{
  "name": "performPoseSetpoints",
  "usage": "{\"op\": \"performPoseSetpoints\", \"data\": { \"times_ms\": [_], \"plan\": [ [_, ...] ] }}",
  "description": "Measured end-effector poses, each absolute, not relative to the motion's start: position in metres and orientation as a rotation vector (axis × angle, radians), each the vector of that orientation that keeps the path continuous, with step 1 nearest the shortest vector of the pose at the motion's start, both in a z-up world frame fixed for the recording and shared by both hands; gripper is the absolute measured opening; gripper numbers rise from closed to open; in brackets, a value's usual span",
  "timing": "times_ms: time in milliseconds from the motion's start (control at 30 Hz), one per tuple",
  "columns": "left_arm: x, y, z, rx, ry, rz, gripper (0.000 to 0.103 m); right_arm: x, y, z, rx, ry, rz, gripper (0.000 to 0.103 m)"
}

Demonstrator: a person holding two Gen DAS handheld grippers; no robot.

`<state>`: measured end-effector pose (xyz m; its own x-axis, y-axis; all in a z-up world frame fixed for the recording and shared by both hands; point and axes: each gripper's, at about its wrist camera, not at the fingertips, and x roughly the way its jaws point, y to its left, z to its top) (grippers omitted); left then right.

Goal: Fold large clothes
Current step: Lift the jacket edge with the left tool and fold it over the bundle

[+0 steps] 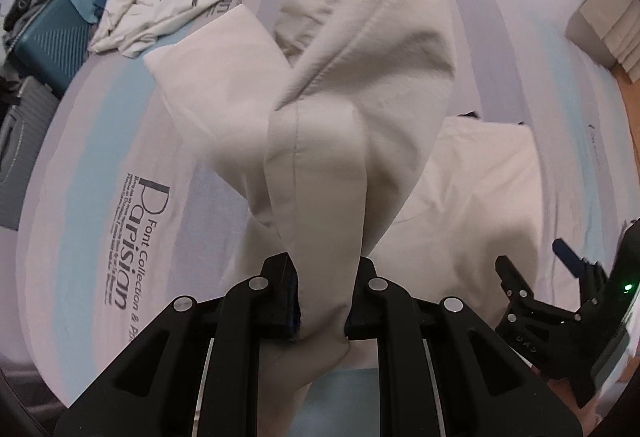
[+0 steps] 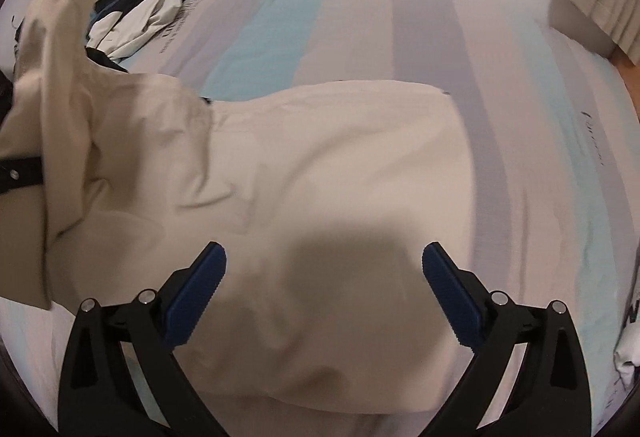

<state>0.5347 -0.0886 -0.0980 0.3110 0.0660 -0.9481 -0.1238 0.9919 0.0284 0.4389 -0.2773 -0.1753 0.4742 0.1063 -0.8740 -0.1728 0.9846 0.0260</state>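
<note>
Beige garment mostly lies flat on the bed, one part hoisted by the left gripper clamped on a fold, probably to swing it across, while the right gripper hovers above the garment, spread wide, holding nothing.

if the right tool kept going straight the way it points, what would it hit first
Most likely the cream garment lying flat on the striped bed sheet. The right tool is open and empty, angled down at the cloth; how far above it is unclear.
</note>
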Motion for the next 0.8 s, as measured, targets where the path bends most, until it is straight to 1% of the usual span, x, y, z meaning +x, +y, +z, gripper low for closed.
{"op": "performPoseSetpoints", "data": {
  "times_ms": [167, 333, 433, 633, 800],
  "plan": [
    [0.533, -0.137, -0.077, -0.037, 1.242, 0.129, 0.013, 0.437, -0.318, -0.162, -0.048, 1.051, 0.158, 0.095],
    [0.533, -0.191, -0.074, -0.015, 1.241, 0.147, 0.014, 0.437, -0.359, -0.154, -0.048, 1.030, 0.144, 0.095],
    [0.534, -0.228, -0.086, 0.001, 1.234, 0.154, 0.015, 0.438, -0.389, -0.155, -0.051, 1.029, 0.115, 0.095],
    [0.539, -0.304, -0.129, 0.046, 1.262, 0.134, 0.016, 0.432, -0.456, -0.158, -0.009, 1.054, 0.037, 0.095],
    [0.548, -0.339, -0.171, 0.097, 1.292, 0.152, 0.018, 0.429, -0.496, -0.163, 0.003, 1.076, -0.008, 0.095]
  ]
}}
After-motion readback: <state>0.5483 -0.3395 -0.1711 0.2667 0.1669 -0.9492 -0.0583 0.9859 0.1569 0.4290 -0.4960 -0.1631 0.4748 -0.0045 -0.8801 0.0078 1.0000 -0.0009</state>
